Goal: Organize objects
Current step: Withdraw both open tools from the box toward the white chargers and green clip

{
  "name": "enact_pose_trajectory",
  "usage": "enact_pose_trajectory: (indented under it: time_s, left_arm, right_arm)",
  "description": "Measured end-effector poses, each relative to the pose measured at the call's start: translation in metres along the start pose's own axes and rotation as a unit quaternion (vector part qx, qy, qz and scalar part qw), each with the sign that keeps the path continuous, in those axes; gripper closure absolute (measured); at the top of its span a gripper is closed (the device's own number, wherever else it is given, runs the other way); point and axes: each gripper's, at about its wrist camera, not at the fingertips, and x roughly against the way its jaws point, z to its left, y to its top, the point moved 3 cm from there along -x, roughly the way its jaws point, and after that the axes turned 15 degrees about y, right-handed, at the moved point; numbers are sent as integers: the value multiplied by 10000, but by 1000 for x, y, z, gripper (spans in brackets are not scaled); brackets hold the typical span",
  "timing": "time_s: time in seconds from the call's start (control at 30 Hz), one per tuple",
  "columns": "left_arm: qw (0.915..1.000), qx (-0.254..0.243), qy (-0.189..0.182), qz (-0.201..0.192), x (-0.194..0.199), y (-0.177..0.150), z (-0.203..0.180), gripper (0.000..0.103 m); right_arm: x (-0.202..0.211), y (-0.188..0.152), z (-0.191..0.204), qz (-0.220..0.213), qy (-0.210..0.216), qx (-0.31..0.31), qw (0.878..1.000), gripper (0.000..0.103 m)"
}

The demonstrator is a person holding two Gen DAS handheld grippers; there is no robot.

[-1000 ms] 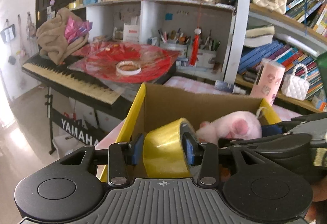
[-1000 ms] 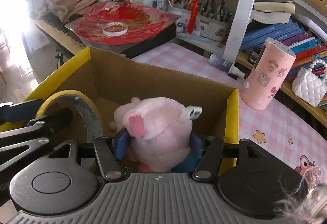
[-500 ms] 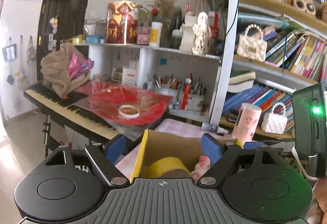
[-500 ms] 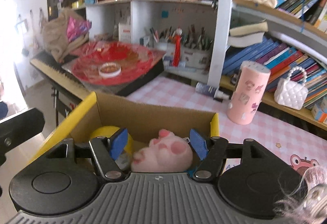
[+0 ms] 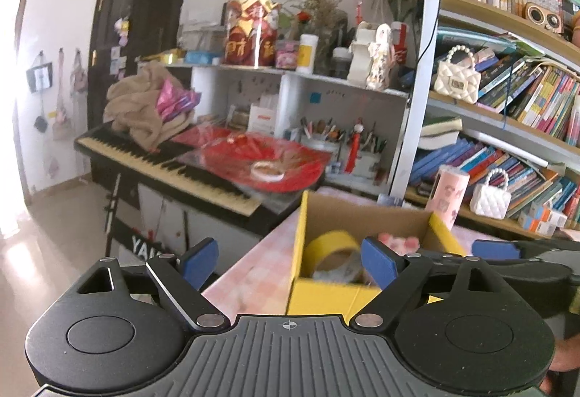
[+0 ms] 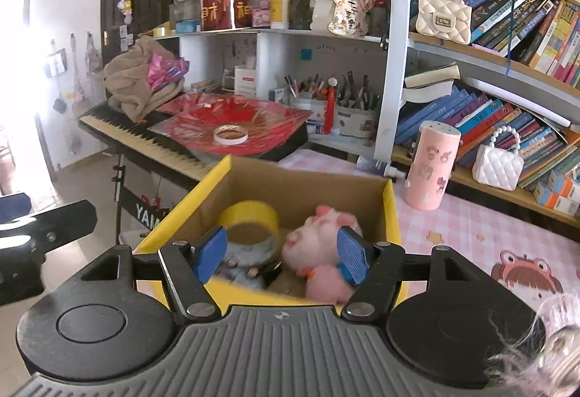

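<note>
A yellow-edged cardboard box [image 6: 390, 212] stands on the pink checked table. Inside lie a yellow tape roll [image 6: 250, 217], a pink plush pig [image 6: 322, 234] and a grey-blue item [image 6: 241, 261]. My right gripper [image 6: 281, 255] is open and empty, raised above the box's near edge. My left gripper [image 5: 290, 263] is open and empty, drawn back to the left of and above the box [image 5: 301, 226]; the tape roll [image 5: 330, 246] and the pig [image 5: 397, 241] show inside it.
A pink cylinder [image 6: 429, 166] stands on the table behind the box, next to a bookshelf with white handbags [image 6: 498, 161]. A keyboard [image 6: 145, 137] with red film and a white tape ring [image 6: 230, 135] stands to the left. A frog sticker [image 6: 525, 272] marks the table at right.
Both grippers let go of their loads, the tape roll and the plush pig, which now lie in the box. Both opened, rose and pulled back from the box.
</note>
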Motion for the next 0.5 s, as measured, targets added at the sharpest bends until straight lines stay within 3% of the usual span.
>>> enact_pose_trajectory:
  time_s: [0.5]
  left_arm:
    - [9971,49,113,748,23,-55,35,12]
  right_arm:
    - [33,-76,61,521,-124,8,9986,38]
